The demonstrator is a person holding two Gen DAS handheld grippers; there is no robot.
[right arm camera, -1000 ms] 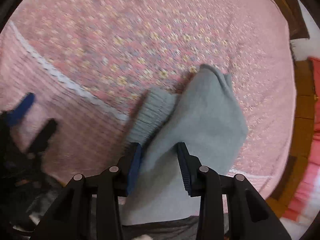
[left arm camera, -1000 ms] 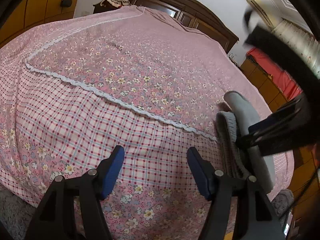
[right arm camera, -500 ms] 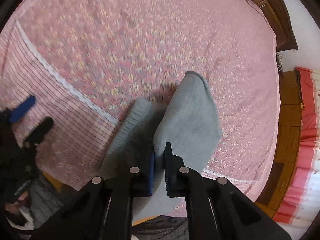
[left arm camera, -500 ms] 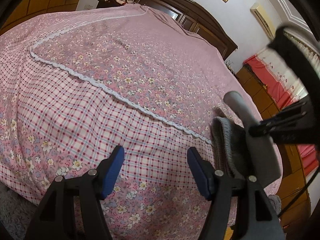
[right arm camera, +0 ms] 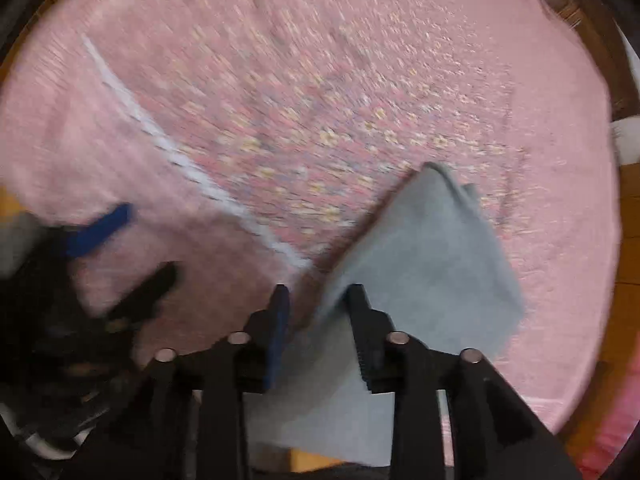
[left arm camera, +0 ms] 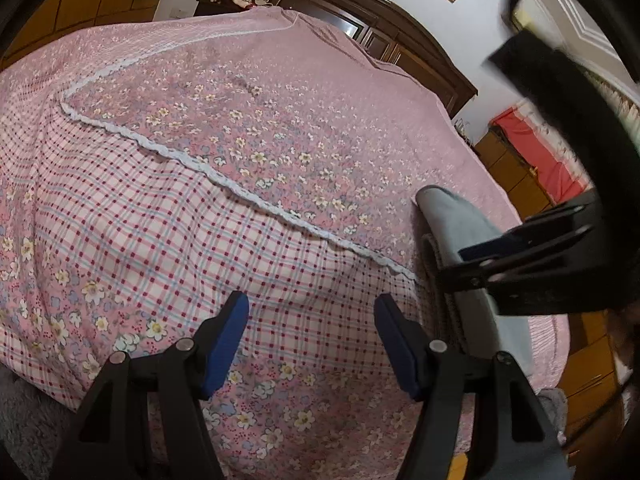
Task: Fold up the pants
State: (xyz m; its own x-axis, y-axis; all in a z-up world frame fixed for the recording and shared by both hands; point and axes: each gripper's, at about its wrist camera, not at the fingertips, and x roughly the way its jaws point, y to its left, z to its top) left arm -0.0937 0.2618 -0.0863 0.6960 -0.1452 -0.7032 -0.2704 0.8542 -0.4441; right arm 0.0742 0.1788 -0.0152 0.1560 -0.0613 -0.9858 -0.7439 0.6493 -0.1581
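Meanwhile the left gripper (left arm camera: 310, 336) hangs wide and empty while the right gripper (right arm camera: 316, 308), part-open with grey pants (right arm camera: 432, 256) between its fingers, risks letting the fold slump loose.

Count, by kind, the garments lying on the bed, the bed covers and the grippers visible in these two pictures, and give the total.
Grey knitted pants: 1
Pink floral and checked bed cover: 1
Black two-finger grippers with blue pads: 2, the left gripper and the right gripper
Total: 4

Home bedroom; floral bedspread (left arm camera: 248, 132); dark wooden headboard (left arm camera: 384, 40)
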